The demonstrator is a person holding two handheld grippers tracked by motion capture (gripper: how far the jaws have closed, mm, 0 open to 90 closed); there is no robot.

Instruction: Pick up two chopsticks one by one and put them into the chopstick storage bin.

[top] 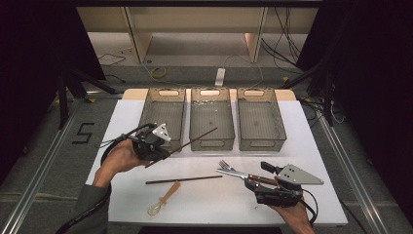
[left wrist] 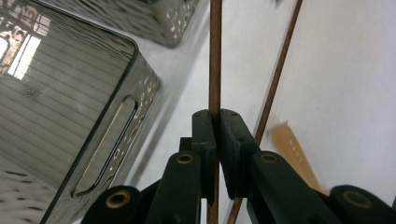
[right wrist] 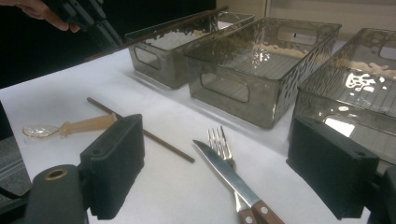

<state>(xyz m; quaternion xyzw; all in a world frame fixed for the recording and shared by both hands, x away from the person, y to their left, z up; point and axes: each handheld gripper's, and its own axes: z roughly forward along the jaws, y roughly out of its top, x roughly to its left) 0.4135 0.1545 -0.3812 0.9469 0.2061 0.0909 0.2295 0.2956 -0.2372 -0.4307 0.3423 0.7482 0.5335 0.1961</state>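
Left gripper [left wrist: 215, 122] pinched tight on a chopstick [top: 187, 144], lifted clear of the table [top: 311, 146], tip over the middle bin [top: 211, 118]. Right gripper [right wrist: 219, 172] jaws wide, nothing between, knife [right wrist: 229, 173] and fork [right wrist: 220, 142] just ahead; second chopstick [top: 183, 179] lying flat.

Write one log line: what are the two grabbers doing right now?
left gripper: shut on chopstick, lifted | right gripper: open, empty | second chopstick: on table

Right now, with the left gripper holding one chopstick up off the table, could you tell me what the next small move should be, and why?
Probably carry it forward over the left bin and lower it in. The left gripper is shut on the chopstick, which already hangs in the air with its far end over the bins. All three bins look empty, so which one is meant for it is a guess; the second chopstick lies on the table.
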